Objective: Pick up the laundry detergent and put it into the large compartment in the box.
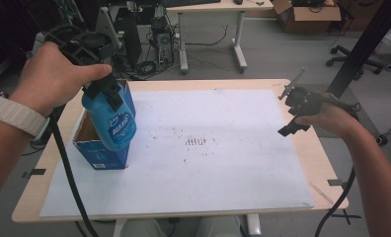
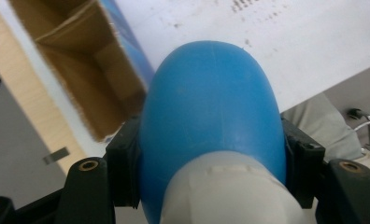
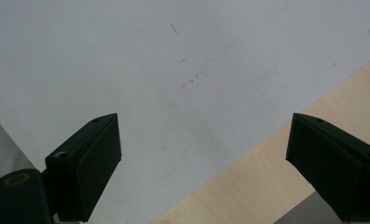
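Above open blue carton (image 1: 107, 148) at desk's (image 1: 262, 84) left, blue bottle (image 1: 113, 118) is clamped near neck by left tongs (image 1: 104, 94). Right tongs (image 1: 294, 116) are held agape, empty. Risk: rounded plastic may slip, or bottle base may snag carton rim and tip it.

A bottle (image 1: 113, 118) was held above the open box (image 1: 100, 148), which stood on the sheet (image 1: 208, 163) near the table's (image 1: 322, 163) left edge. The left gripper (image 1: 102, 89) was placed over the box; the right gripper (image 1: 294, 116) was kept well apart, at the sheet's right edge.
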Demonstrator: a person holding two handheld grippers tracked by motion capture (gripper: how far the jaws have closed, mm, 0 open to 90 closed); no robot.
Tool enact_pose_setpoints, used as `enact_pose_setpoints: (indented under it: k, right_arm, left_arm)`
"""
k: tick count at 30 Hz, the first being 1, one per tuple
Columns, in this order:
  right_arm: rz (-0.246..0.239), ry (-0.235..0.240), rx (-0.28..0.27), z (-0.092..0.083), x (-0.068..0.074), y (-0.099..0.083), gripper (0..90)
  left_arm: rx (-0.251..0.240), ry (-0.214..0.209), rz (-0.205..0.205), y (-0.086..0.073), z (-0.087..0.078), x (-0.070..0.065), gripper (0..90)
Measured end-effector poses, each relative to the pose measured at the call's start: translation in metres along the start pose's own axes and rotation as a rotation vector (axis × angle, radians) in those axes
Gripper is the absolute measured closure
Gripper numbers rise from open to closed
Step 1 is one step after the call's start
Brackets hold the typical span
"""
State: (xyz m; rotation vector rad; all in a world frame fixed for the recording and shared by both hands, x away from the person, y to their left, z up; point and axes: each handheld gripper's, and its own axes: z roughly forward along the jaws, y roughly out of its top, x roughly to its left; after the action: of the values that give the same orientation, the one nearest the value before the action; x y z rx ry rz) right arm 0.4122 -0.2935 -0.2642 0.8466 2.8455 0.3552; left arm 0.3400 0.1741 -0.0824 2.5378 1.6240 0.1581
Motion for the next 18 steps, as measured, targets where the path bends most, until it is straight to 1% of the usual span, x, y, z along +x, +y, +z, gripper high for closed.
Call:
enact_pose_setpoints:
  k: [2,3,4,6,11,16,18]
  right_arm:
    - [0.000,0.001,-0.001,0.001,0.000,0.000,10.1]
    - [0.000,0.002,0.000,0.001,-0.001,0.000,10.1]
    - [0.000,0.003,0.002,0.002,-0.001,0.000,10.0]
    - [0.002,0.004,0.001,0.002,-0.001,0.000,10.0]
    - [-0.001,0.006,0.005,0.005,-0.002,0.002,10.1]
    - [-0.003,0.011,0.008,0.006,-0.003,0.002,10.0]
    - [0.000,0.010,0.008,0.006,-0.003,0.002,10.0]
  left_arm:
    - [0.000,0.008,-0.020,0.003,-0.004,0.005,37.6]
    - [-0.004,0.012,-0.043,0.006,-0.007,0.010,37.6]
    - [-0.004,0.012,-0.043,0.006,-0.007,0.010,37.6]
    - [-0.005,0.020,-0.068,0.009,-0.008,0.016,37.6]
    - [-0.014,0.035,-0.129,0.015,-0.008,0.030,37.6]
    - [-0.030,0.045,-0.189,0.019,-0.006,0.045,37.6]
    - [-0.033,0.054,-0.208,0.020,-0.005,0.050,37.7]
